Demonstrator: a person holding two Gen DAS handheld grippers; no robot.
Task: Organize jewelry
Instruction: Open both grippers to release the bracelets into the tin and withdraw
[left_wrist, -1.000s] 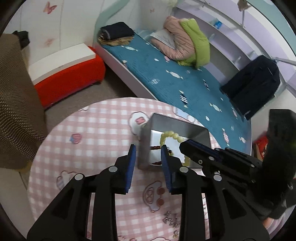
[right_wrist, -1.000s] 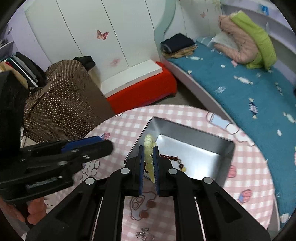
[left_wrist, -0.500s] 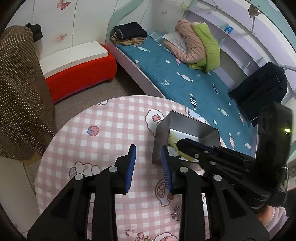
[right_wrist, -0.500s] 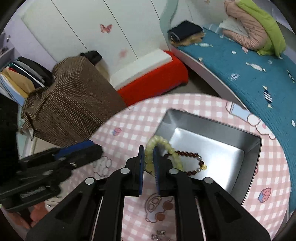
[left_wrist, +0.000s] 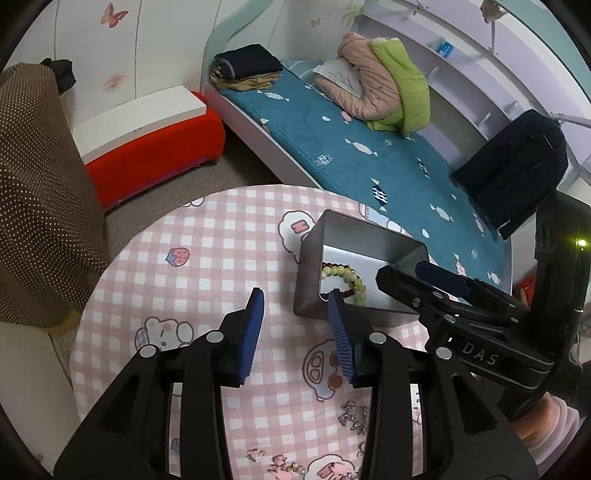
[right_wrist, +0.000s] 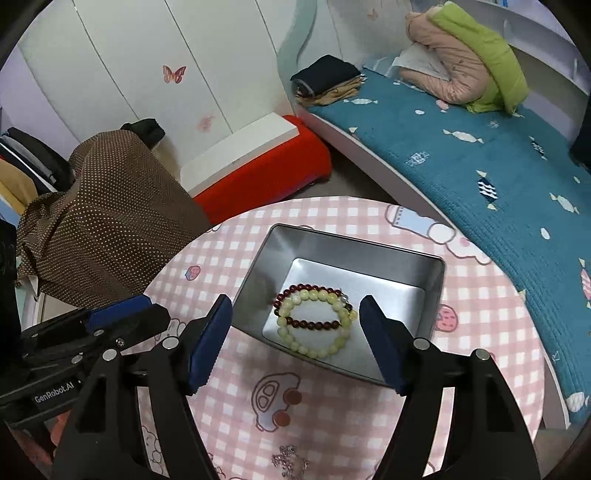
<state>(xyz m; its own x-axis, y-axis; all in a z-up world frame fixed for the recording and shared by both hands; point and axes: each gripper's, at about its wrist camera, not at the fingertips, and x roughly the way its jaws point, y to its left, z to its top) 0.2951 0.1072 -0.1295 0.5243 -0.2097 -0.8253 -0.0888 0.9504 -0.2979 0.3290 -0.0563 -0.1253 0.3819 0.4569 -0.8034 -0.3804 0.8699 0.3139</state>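
Observation:
A metal tin (right_wrist: 424, 271) stands on the round pink-checked table (right_wrist: 332, 413). Inside it a pale green bead bracelet (right_wrist: 314, 347) lies over a dark red bead bracelet (right_wrist: 310, 324). My right gripper (right_wrist: 295, 325) is open and empty above the tin's near edge. My left gripper (left_wrist: 295, 317) is open and empty just left of the tin (left_wrist: 310, 288), where the green bracelet (left_wrist: 345, 277) shows too. A small silver chain piece (right_wrist: 290, 458) lies on the cloth near me, also in the left wrist view (left_wrist: 352, 417).
Small pink trinkets (left_wrist: 280, 461) lie at the table's near edge. A brown dotted cloth (right_wrist: 103, 221) hangs left of the table. A red and white bench (right_wrist: 251, 162) and a blue bed (right_wrist: 480, 155) stand behind.
My right gripper opened and let the green bracelet drop into the tin. My left gripper shifted slightly left of the tin.

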